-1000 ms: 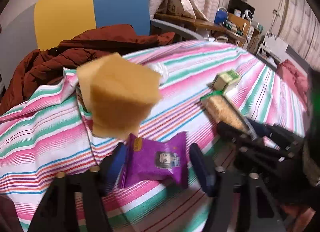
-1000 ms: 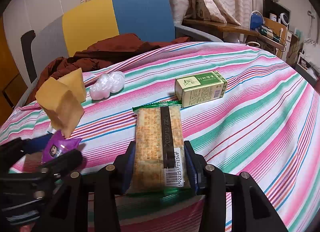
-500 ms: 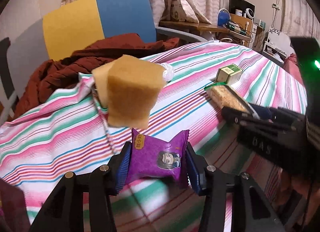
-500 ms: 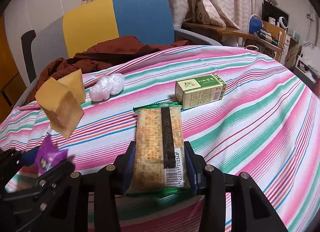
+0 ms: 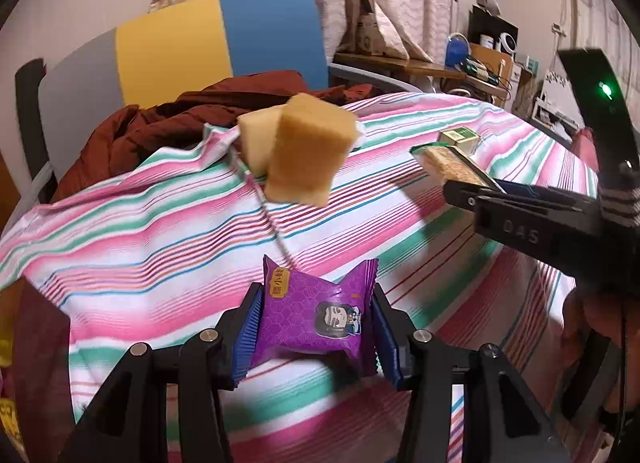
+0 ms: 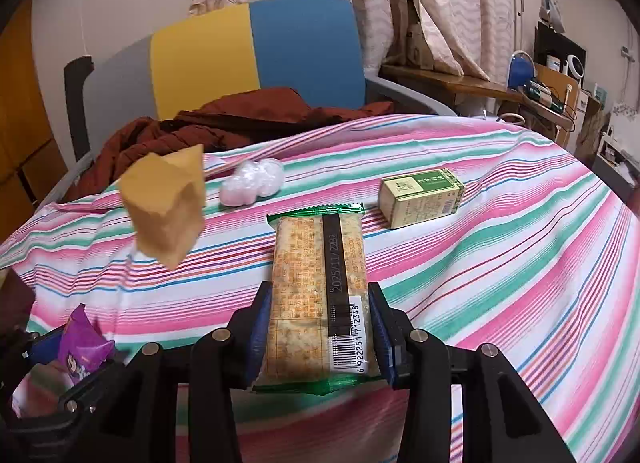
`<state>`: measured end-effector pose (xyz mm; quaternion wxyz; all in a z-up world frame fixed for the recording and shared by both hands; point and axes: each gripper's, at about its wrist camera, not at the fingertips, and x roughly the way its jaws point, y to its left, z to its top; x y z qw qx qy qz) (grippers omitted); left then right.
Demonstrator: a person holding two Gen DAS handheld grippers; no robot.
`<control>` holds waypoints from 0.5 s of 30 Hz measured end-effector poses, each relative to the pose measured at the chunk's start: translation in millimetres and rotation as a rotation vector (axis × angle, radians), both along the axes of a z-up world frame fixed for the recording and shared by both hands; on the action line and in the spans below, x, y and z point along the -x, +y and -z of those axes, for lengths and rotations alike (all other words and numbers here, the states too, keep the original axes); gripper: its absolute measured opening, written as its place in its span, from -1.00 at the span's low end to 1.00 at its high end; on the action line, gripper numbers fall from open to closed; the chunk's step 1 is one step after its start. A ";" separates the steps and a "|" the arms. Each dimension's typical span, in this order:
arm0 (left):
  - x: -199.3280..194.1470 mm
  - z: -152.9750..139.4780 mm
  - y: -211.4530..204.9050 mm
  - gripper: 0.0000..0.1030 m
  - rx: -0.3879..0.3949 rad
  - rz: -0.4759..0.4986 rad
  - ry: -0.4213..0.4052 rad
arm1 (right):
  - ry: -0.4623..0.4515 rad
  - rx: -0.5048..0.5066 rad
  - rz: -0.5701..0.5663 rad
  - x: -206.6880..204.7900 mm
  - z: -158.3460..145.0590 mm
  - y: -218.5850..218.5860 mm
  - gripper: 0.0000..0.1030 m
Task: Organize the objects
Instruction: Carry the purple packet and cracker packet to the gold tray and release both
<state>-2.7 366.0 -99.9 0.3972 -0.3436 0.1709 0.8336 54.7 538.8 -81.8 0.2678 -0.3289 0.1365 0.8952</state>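
Note:
My left gripper [image 5: 316,323] is shut on a purple snack packet [image 5: 314,319] and holds it above the striped cloth near the table's front left. The packet also shows in the right wrist view [image 6: 82,347]. My right gripper [image 6: 320,327] is shut on a long cracker pack with a green wrapper [image 6: 318,303], held over the cloth; in the left wrist view the pack [image 5: 452,163] sticks out of that gripper at the right. A tan sponge block [image 5: 308,151] [image 6: 166,205] sits tilted at the back left.
A green box [image 6: 420,197] lies on the striped cloth [image 6: 500,263] at the back right, and a white plastic lump [image 6: 252,183] at the back middle. A brown jacket [image 6: 240,123] lies on the yellow and blue chair [image 6: 256,55] behind the table.
My left gripper closed on the purple packet and lifted it back from the sponge. The right gripper kept its hold on the cracker pack and rose slightly.

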 end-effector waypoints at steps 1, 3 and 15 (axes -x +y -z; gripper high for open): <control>0.9 0.0 -2.6 -0.01 -0.004 -0.009 -0.007 | 0.002 0.000 -0.001 -1.6 -0.5 -2.6 -0.12; 2.3 0.0 -7.0 -0.01 -0.012 -0.020 -0.015 | 0.005 0.006 -0.003 -4.4 -0.8 -7.2 -0.12; -30.3 -8.8 -31.8 -0.01 -0.051 0.008 0.049 | -0.002 -0.018 -0.049 -14.9 -5.1 -49.4 -0.12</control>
